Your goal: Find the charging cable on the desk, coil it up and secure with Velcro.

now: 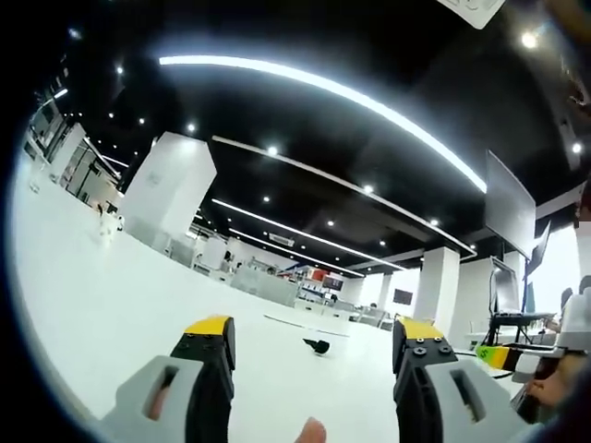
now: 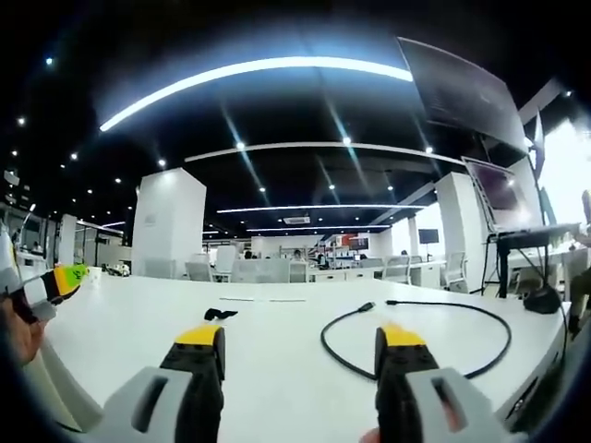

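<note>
Right gripper view: my right gripper (image 2: 300,355) is hanging wide open, empty; cable (image 2: 417,334) is looping just ahead, lower right, nearest it.

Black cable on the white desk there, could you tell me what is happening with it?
A person holds a claw in each hand over the white desk; neither has touched anything yet. The black charging cable lies loose in an open loop ahead of the right claw, whose jaws stand open and empty. The left claw is open too, facing a small black piece, possibly the Velcro strap. Coiling has not begun.
</note>
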The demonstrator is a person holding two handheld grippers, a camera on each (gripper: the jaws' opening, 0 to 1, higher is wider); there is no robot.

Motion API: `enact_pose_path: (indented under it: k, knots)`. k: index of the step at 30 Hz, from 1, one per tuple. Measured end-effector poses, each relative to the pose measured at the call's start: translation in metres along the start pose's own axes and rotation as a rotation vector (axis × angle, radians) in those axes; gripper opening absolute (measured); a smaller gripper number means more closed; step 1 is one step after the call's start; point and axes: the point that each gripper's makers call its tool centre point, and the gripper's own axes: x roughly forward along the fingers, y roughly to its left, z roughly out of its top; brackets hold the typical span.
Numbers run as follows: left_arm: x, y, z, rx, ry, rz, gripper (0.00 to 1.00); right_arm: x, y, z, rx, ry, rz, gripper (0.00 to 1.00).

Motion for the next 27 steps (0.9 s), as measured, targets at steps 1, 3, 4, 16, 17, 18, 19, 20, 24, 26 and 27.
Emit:
enact_pose_path:
  k: [1,3,4,16,17,18,19,20,24,26,27]
  knots:
    - [0.0,0.002,0.001,0.0,-0.006,0.004,0.69,-0.001,0.001,0.001,-0.005,-0.001,-0.002,0.67]
    - [0.0,0.005,0.003,-0.006,-0.017,0.016,0.69,-0.002,0.004,0.001,-0.008,-0.006,0.006,0.67]
    - [0.0,0.006,0.003,-0.009,-0.021,0.019,0.69,-0.002,0.005,0.001,-0.01,-0.007,0.013,0.67]
    - [0.004,0.003,-0.007,-0.008,0.012,0.007,0.69,0.0,-0.003,-0.006,0.002,0.005,-0.002,0.68]
    - [0.005,0.001,-0.008,-0.009,0.014,0.003,0.69,0.0,-0.003,-0.006,0.003,0.003,-0.001,0.68]
    - [0.005,-0.001,-0.009,-0.009,0.017,-0.001,0.69,-0.001,-0.004,-0.005,0.004,0.002,-0.001,0.68]
    - [0.006,-0.002,-0.01,-0.007,0.02,-0.003,0.69,-0.001,-0.004,-0.005,0.005,0.0,-0.001,0.68]
    - [0.007,-0.003,-0.01,-0.005,0.022,-0.005,0.69,-0.001,-0.005,-0.005,0.005,-0.001,-0.002,0.68]
    - [0.01,-0.009,-0.015,-0.018,0.024,-0.02,0.69,-0.001,-0.011,-0.006,-0.013,0.009,-0.013,0.68]
    - [0.012,-0.011,-0.02,-0.027,0.039,-0.025,0.69,-0.001,-0.014,-0.006,-0.014,0.01,-0.019,0.68]
    - [0.012,-0.011,-0.022,-0.03,0.053,-0.027,0.69,-0.001,-0.016,-0.005,-0.011,0.009,-0.026,0.68]
